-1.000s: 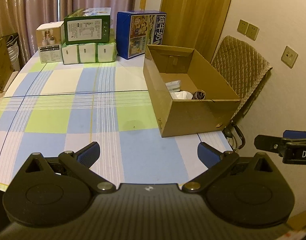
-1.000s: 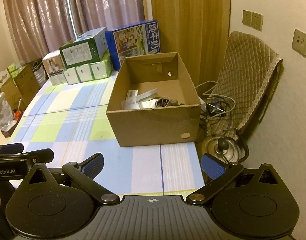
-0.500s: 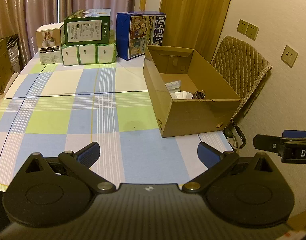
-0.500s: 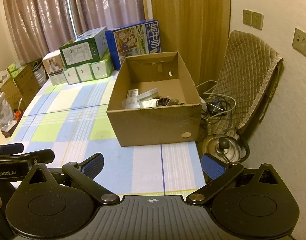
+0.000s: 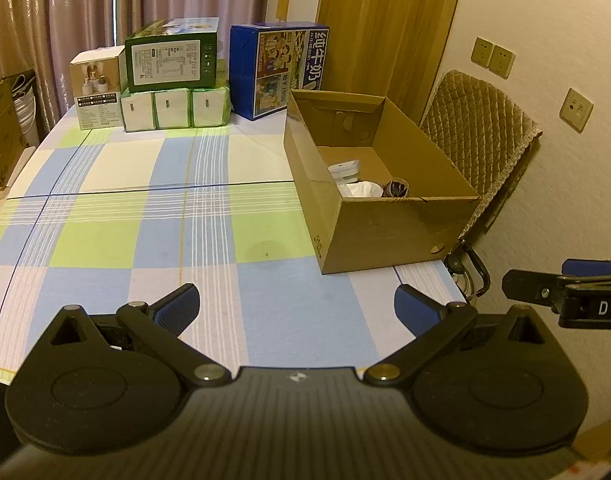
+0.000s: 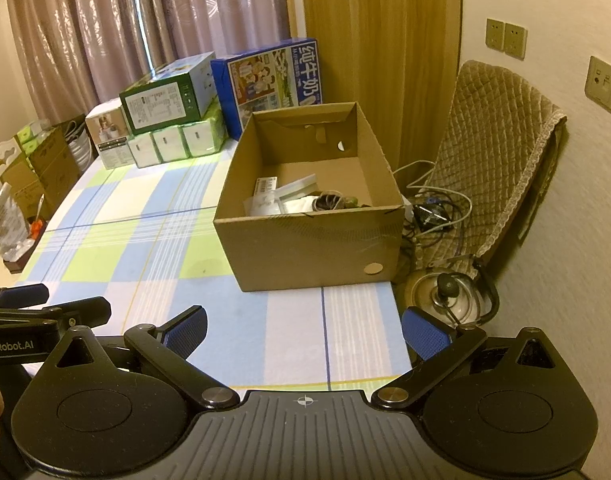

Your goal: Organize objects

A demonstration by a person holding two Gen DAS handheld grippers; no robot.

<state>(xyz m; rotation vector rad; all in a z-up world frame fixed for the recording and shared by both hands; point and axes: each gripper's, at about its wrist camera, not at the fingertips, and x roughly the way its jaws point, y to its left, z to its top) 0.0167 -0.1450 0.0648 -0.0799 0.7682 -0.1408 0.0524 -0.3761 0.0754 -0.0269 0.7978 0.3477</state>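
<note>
I hold the left gripper (image 5: 295,306) over the near edge of the table (image 5: 145,216), its jaws spread wide with nothing between the blue pads (image 5: 177,306). The right gripper (image 6: 305,330) sits beside it on the right, also over the near edge, jaws likewise spread and empty. Each gripper shows in the other's view at the frame edge. The open box (image 6: 305,240) stands on the right side of the table, near its right edge, well apart from both grippers. Inside it, against the near wall, lie several small items: a white case (image 5: 344,170), a flat white packet (image 6: 265,188), a dark coil (image 6: 327,202) and white wrapping; I cannot tell them apart further. At the far end of the table, a blue carton (image 5: 279,64) stands just left of the box's far corner, with a green carton (image 5: 171,60) stacked on tissue packs (image 5: 175,106) to its left and a small white carton (image 5: 95,88) beside them. A quilted chair (image 6: 493,152) stands right of the table, with cables and a pot lid (image 6: 445,294) on the floor below.
</note>
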